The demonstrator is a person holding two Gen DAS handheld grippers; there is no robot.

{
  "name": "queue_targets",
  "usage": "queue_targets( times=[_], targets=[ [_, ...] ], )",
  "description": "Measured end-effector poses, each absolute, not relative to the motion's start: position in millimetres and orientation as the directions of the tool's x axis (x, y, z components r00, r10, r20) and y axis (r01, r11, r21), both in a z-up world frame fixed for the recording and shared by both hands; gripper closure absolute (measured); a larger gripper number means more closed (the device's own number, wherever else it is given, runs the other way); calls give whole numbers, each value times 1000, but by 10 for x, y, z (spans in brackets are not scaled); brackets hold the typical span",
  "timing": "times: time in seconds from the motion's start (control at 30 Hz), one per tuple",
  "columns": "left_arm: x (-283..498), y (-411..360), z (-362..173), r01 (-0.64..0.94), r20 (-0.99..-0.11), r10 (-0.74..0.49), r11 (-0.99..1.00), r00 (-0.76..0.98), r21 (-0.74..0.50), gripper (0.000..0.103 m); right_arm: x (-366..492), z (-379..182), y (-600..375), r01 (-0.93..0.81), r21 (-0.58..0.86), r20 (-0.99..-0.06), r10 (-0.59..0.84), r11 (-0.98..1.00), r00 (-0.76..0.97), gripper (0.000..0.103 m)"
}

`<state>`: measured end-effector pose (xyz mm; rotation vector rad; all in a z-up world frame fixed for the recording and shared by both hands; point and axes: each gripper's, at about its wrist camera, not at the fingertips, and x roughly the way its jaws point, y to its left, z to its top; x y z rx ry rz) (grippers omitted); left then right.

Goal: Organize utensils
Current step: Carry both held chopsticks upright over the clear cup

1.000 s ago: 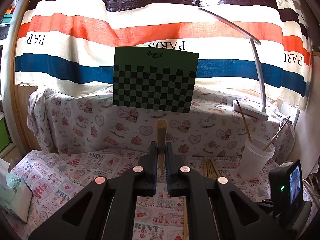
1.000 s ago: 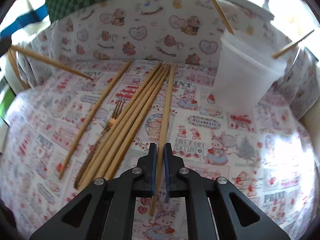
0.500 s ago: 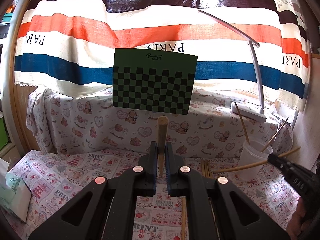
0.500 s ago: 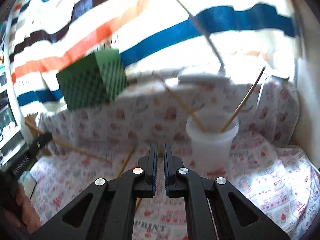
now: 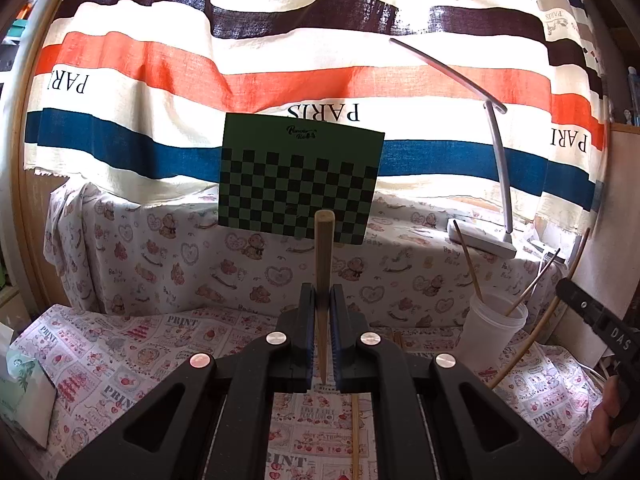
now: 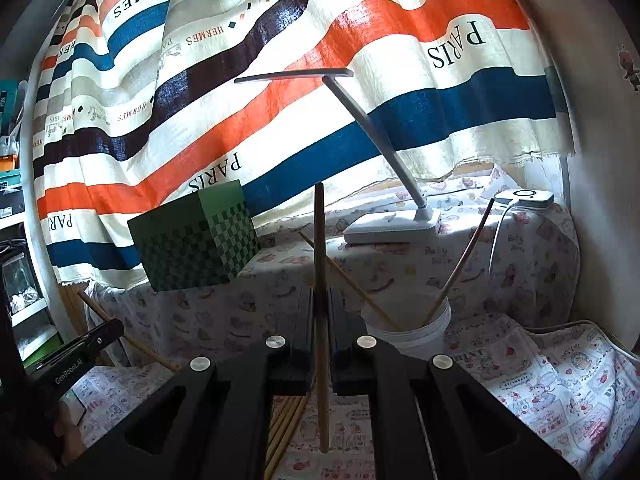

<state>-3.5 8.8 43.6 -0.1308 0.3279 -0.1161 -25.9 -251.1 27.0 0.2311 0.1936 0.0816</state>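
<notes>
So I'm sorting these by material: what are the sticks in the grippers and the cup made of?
The stick in the left gripper and the stick in the right gripper look like bamboo or wood: tan, matte, unpainted. The cup seems to be plastic: milky white, slightly see-through.

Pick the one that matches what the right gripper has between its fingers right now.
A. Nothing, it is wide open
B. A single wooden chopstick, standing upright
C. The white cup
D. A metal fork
B: the right gripper is closed on one chopstick that stands upright, while the white cup sits apart on the cloth behind it with two sticks already inside.
</notes>
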Motion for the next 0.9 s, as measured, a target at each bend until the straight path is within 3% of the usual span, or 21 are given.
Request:
queue_targets(
  times=[0.4,0.9],
  targets=[
    [-116,108,524,166,-281,-226,961,933,-221,97,-304,310,-2608,-81,281,-151,128,956,980,96],
    [-131,-462,1079,213,-203,-234,970,951,-119,97,-242,287,-3152,-84,501,-116,163,861,980,96]
  ],
)
